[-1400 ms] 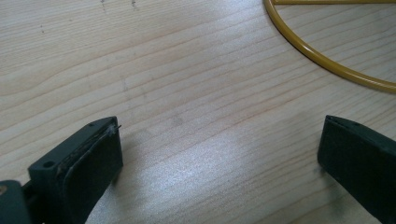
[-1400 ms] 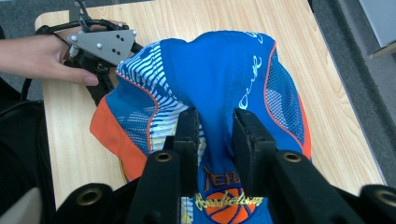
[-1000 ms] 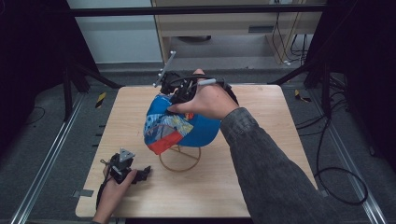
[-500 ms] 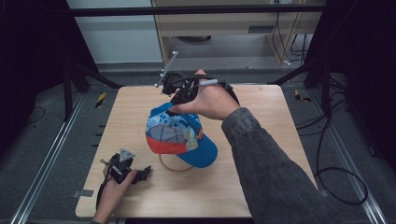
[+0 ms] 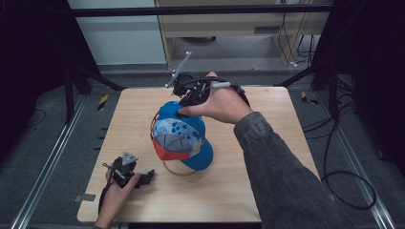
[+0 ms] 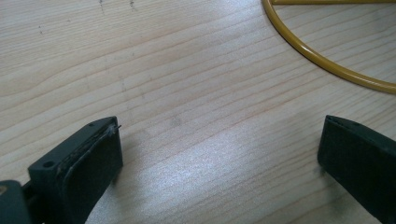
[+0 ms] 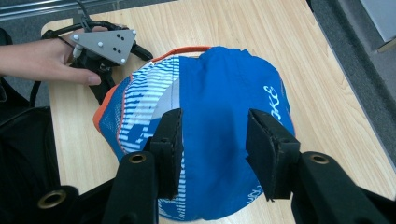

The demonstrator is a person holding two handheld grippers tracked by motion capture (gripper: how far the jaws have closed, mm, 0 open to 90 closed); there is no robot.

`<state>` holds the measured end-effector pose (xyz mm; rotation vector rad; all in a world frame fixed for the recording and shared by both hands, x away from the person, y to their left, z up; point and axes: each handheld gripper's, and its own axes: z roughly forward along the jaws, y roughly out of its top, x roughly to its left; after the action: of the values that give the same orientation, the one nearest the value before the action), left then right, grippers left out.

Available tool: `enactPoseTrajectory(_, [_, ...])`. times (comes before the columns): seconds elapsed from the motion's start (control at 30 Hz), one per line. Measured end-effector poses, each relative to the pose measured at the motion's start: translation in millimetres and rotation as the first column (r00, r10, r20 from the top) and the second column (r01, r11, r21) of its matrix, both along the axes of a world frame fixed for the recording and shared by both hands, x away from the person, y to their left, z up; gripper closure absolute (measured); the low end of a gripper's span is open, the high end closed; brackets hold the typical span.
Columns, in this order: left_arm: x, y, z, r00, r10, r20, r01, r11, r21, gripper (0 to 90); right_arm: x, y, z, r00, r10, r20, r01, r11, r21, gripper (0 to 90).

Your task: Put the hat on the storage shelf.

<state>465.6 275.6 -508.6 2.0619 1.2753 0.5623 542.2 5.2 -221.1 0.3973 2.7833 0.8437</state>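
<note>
A pale wooden table (image 5: 267,191) is standing on a grey floor between dark frame legs, with a cabinet and loose cables lying beyond its far edge. At the near left corner, the person's left hand (image 5: 116,198) is resting on the tabletop with the left gripper (image 5: 148,175), its jaws standing spread wide over bare wood with nothing between them. In the left gripper view a curve of the yellow wire stand (image 6: 327,60) is crossing the upper right corner, so this tool appears to be parked just short of the work, waiting out of the way.

At the middle of the table a blue, white and orange cap (image 5: 184,138) is sitting on that stand's ring (image 5: 179,171), crown up and brim pointing toward the near right, apparently raised there so that it keeps its shape.

Above the cap's far edge the right hand (image 5: 224,102) is reaching in with the right gripper (image 5: 184,107) pointing down at the crown. In the right gripper view its jaws are standing partly spread on either side of a fold of blue fabric (image 7: 215,140); the pads seem to be lying against the cloth rather than pinching it hard, and whether they are truly gripping it cannot be told. The hold near the back of the crown is likely meant for seating or lifting the cap without crushing the brim.
</note>
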Motion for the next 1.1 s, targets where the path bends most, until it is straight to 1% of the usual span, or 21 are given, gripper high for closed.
enactPoseTrajectory(0.37, [0.0, -0.2, -0.1, 1.0, 0.002, 0.001, -0.002, 1.0, -0.002, 0.0, -2.9, -11.7, -0.8, 1.0, -0.006, -0.004, 0.006, 1.0, 0.023, 56.7])
enactPoseTrajectory(0.63, [0.0, -0.2, -0.1, 1.0, 0.002, 0.001, -0.002, 1.0, -0.002, 0.0, -6.4, -25.5, -3.4, 0.9998, -0.02, -0.008, 0.02, 0.999, 0.043, 56.8])
enactPoseTrajectory(0.67, [0.0, 0.1, 0.1, 1.0, -0.001, -0.002, 0.001, 1.0, 0.001, 0.0, -8.5, -30.2, -4.6, 0.9996, -0.026, -0.007, 0.026, 0.998, 0.052, 56.8])
enactPoseTrajectory(0.7, [0.0, 0.1, 0.1, 1.0, -0.001, -0.002, 0.001, 1.0, 0.001, 0.0, -8.5, -30.2, -4.6, 0.9996, -0.026, -0.007, 0.026, 0.998, 0.052, 56.8])
enactPoseTrajectory(0.73, [-0.1, 0.0, 0.1, 1.0, 0.0, -0.003, 0.0, 1.0, 0.0, 0.0, -10.5, -35.5, -5.8, 0.9995, -0.031, -0.007, 0.031, 0.998, 0.059, 56.8])
enactPoseTrajectory(0.77, [-0.1, 0.0, 0.1, 1.0, 0.0, -0.003, 0.0, 1.0, 0.0, 0.0, -10.5, -35.5, -5.8, 0.9995, -0.031, -0.007, 0.031, 0.998, 0.059, 56.8])
enactPoseTrajectory(0.8, [-0.1, -0.4, -0.2, 1.0, 0.003, -0.001, -0.003, 1.0, -0.005, 0.0, -11.7, -40.7, -7.3, 0.9993, -0.037, -0.008, 0.037, 0.997, 0.07, 56.8])
enactPoseTrajectory(0.9, [-0.1, -0.2, -0.1, 1.0, 0.002, 0.001, -0.002, 1.0, -0.002, 0.0, -11.8, -45.9, -8.7, 0.999, -0.044, -0.009, 0.044, 0.996, 0.077, 56.7])
enactPoseTrajectory(0.93, [-0.1, -0.3, -0.1, 1.0, 0.002, 0.001, -0.002, 1.0, -0.002, 0.0, -12.0, -50.8, -10.1, 0.9985, -0.053, -0.011, 0.054, 0.995, 0.086, 56.5])
enactPoseTrajectory(1.1, [-0.1, -0.5, -0.2, 1.0, 0.002, -0.001, -0.002, 1.0, -0.006, 0.0, -12.1, -59.4, -12.8, 0.9974, -0.069, -0.017, 0.071, 0.992, 0.109, 56.1])
